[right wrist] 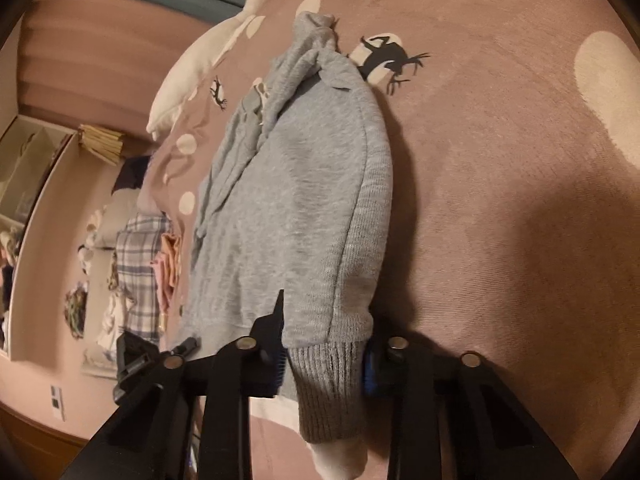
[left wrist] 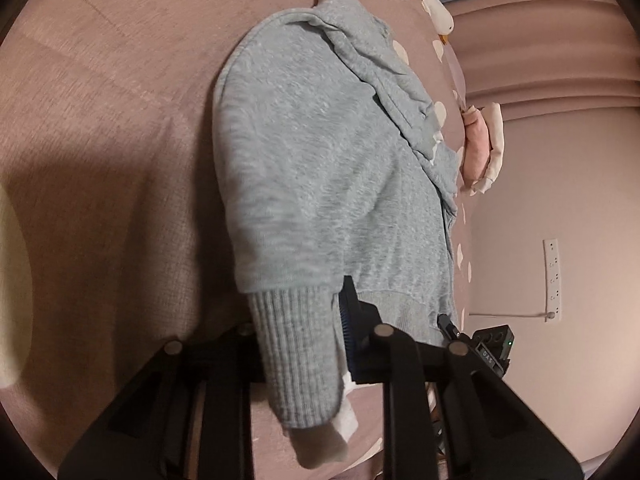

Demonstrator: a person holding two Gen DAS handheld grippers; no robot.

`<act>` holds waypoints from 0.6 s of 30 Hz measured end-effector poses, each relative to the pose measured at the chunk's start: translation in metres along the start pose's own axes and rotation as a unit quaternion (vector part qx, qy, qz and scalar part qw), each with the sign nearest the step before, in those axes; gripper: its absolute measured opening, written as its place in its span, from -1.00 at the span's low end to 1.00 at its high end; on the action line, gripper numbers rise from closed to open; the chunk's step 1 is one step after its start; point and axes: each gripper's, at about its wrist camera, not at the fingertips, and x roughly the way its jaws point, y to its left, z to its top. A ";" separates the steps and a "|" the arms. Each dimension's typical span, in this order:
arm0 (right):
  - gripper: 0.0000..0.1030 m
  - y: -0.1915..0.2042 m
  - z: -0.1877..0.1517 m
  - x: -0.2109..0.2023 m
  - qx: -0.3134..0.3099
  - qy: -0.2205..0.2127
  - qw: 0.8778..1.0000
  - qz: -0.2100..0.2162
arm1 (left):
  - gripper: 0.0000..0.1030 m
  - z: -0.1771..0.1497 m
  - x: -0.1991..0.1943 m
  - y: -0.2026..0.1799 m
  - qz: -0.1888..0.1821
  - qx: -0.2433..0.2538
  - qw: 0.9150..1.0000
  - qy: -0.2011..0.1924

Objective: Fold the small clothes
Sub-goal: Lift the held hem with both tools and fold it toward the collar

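A small grey sweatshirt [left wrist: 320, 152] lies on a pink bedspread [left wrist: 100, 140]; it also shows in the right wrist view [right wrist: 296, 208]. My left gripper [left wrist: 298, 336] is shut on one ribbed sleeve cuff [left wrist: 300, 356]; a white inner cuff [left wrist: 324, 448] hangs below. My right gripper [right wrist: 324, 364] is shut on the other ribbed cuff [right wrist: 328, 388], with a white inner cuff [right wrist: 340, 460] below it. Both sleeves are folded over the sweatshirt's body. The hood is bunched at the far end [right wrist: 312, 32]. The other gripper shows at the sweatshirt's hem in each view [left wrist: 484, 344] [right wrist: 136, 356].
The bedspread [right wrist: 500, 200] has white spots and black deer prints [right wrist: 384, 60]. A white goose plush [right wrist: 208, 56] lies at the far end. Folded pink clothes [left wrist: 480, 144] and a plaid item [right wrist: 140, 260] sit beside the sweatshirt. A wall power strip [left wrist: 552, 280] is beyond the bed.
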 end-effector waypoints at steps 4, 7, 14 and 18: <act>-0.64 0.005 0.000 -0.004 -0.007 -0.012 1.000 0.018 | -0.70 -0.001 -0.012 -0.009 -0.042 0.017 0.999 -0.015; -0.69 0.018 -0.002 -0.020 -0.029 -0.047 0.996 0.071 | -0.73 -0.004 -0.025 -0.016 -0.094 0.028 0.995 -0.028; -0.71 0.034 -0.010 -0.041 -0.042 -0.074 0.987 0.134 | -0.79 -0.017 -0.042 -0.021 -0.160 0.043 0.985 -0.044; -0.71 0.031 -0.017 -0.049 -0.042 -0.080 0.984 0.155 | -0.80 -0.025 -0.059 -0.027 -0.167 0.072 0.982 -0.050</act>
